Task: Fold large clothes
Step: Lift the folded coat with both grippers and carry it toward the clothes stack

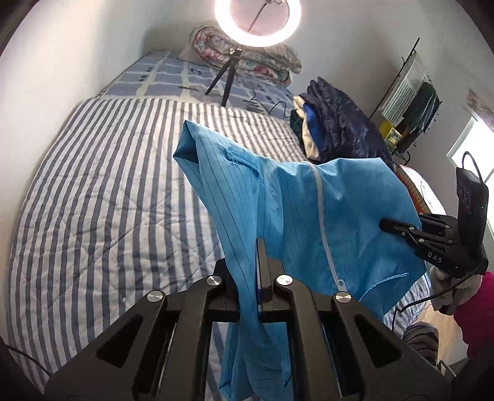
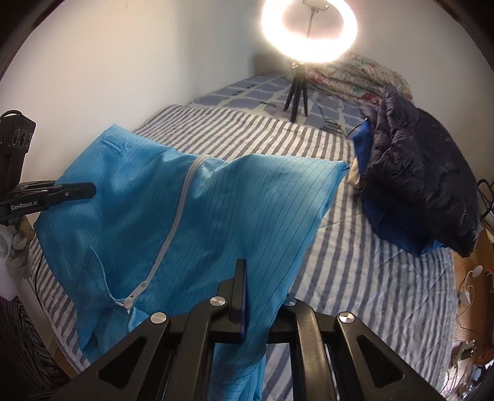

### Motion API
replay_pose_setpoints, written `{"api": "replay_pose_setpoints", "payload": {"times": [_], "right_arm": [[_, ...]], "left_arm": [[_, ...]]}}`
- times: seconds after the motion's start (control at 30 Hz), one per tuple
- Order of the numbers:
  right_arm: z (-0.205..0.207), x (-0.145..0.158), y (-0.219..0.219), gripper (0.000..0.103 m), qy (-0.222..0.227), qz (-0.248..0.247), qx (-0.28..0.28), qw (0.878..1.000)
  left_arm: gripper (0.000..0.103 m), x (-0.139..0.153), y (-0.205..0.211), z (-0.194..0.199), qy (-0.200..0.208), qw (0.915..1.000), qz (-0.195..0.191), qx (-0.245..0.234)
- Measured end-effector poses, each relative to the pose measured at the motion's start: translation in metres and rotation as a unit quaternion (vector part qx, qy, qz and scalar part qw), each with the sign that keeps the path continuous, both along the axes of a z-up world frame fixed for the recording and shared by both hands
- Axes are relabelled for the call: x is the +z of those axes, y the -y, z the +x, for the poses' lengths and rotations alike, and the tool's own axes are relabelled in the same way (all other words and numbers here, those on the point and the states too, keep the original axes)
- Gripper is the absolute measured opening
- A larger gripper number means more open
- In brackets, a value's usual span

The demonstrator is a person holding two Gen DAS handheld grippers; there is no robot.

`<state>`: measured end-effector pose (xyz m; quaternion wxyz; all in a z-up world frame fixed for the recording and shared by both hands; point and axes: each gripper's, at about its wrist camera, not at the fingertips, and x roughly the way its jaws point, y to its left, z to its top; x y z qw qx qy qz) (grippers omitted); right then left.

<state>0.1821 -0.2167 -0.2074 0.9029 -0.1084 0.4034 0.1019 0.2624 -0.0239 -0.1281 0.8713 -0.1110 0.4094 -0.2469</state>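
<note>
Above the blue-and-white striped quilted bed (image 1: 102, 191) | thin light-blue pinstriped zip-front garment (image 1: 308, 209) hangs slack between both claws | left gripper (image 1: 258, 246) and right gripper (image 2: 240, 268) each pinch its fabric | likely light, limp, slippery; corners and hems suit gripping best

Striped quilt (image 1: 102, 191) covers near part of bed. Blue checked sheet (image 1: 166, 77) at far end. Ring light (image 1: 257, 21) lit, on small black tripod (image 1: 227, 78) standing on checked sheet. Floral folded bedding (image 1: 262, 61) behind tripod against far wall. Dark puffer jacket (image 2: 416, 185) heaped on bed's right side, over blue and cream clothes. Rack of hanging clothes (image 1: 413, 101) far right. Window (image 1: 472, 148) at right edge.
</note>
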Motion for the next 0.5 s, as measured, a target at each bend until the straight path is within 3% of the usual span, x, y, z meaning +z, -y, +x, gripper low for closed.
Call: {"api": "replay_pose_setpoints", "payload": {"times": [0.5], "right_arm": [[0.017,0.072,0.088,0.004,0.072,-0.027,-0.057,0.995]], "left_arm": [[0.003,0.064,0.089,0.069,0.062,0.9958,-0.029,-0.061]]}}
